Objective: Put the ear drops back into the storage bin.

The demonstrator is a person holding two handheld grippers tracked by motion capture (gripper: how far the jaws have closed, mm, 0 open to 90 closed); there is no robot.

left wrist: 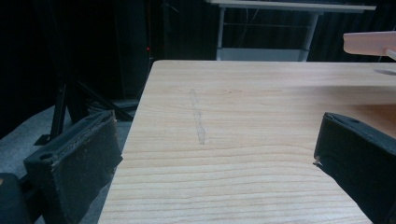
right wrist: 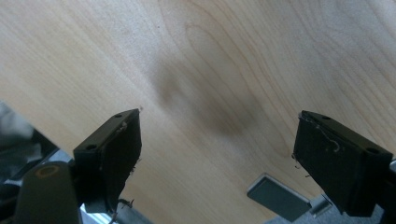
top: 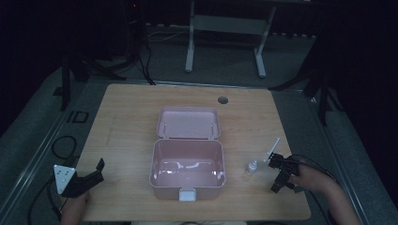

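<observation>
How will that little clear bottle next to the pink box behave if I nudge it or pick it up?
The small bottle stands upright on the table, narrow for its height, so a sideways nudge may well tip it. It looks see-through and tiny, so probably light. If its body is round, it would likely roll once down. The pink box sits beside it, apart.

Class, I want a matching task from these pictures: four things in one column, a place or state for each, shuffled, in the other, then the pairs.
Things:
1. pink box
2. small bottle
3. left gripper
4. cable hole

Places or states:
A. far edge of the table, right of centre
B. lid open, middle of the table
C. jaws apart, near left corner
D. upright, between the box and the right gripper

Pairs: 1-B, 2-D, 3-C, 4-A
</observation>
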